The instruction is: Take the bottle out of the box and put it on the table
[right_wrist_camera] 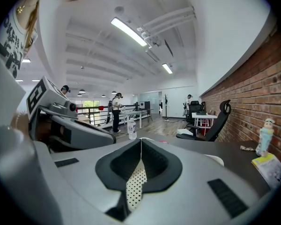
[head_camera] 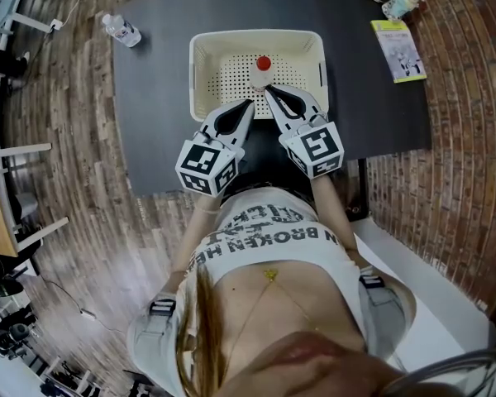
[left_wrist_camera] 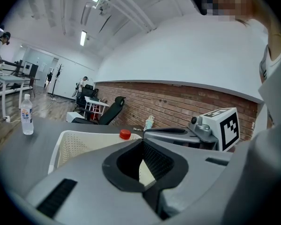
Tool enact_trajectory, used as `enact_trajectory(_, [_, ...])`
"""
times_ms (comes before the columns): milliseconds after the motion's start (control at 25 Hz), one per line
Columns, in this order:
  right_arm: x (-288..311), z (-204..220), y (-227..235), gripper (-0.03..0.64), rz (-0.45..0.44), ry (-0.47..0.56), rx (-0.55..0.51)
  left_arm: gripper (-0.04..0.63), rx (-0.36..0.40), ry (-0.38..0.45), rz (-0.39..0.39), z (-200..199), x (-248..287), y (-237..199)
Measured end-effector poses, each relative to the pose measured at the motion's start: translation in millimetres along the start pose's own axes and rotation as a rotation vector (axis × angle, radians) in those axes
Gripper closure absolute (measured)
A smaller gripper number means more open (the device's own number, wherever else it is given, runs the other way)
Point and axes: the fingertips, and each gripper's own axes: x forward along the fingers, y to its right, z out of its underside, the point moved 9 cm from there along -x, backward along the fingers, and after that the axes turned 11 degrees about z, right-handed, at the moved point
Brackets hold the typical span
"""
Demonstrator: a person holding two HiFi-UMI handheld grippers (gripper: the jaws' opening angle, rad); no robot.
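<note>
Closed tip to tip and empty on the left gripper (left_wrist_camera: pixel 142 143); same on the right gripper (right_wrist_camera: pixel 140 140), shut tight, with only perforated plastic showing in the gap below. Just past the right tips, slightly to their left in the head view: the red-capped bottle (head_camera: pixel 261 73), upright inside the perforated white basket (head_camera: pixel 200 73), close to its near wall; touched or not, impossible to say. A little farther from the left tips, poised at the near rim. On the marker cubes (head_camera: pixel 207 165), black-and-white squares, no letters. On the white shirt (head_camera: pixel 264 236), "BROKEN" legible. Elsewhere on the dark table (head_camera: pixel 157 98): a clear water bottle (head_camera: pixel 121 30), label unreadable; a yellow-green leaflet (head_camera: pixel 399 50), print too small; a small figurine (head_camera: pixel 402 2).
</note>
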Motion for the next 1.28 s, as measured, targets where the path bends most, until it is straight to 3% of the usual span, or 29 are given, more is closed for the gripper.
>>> enact_trajectory(720, [30.3, 21.5, 15.7, 0.607, 0.027, -0.083, -0.005, 0.591, -0.037, -0.030, -0.031, 6.8, -1.4, -17.7])
enact_trajectory(920, [35.6, 20.8, 20.6, 0.601, 0.079, -0.068, 0.018, 0.591, -0.050, -0.037, -0.035, 8.3, -3.6, -25.2])
enact_trajectory(1080, [42.8, 23.3, 24.9, 0.475, 0.102, -0.075, 0.031, 0.591, -0.063, -0.049, -0.026, 12.0, -2.3, -27.0])
enact_trajectory(1280, [59.1, 24.0, 24.8, 0.457, 0.093, -0.084, 0.027, 0.591, -0.067, -0.052, -0.018, 13.7, -2.3, -31.3])
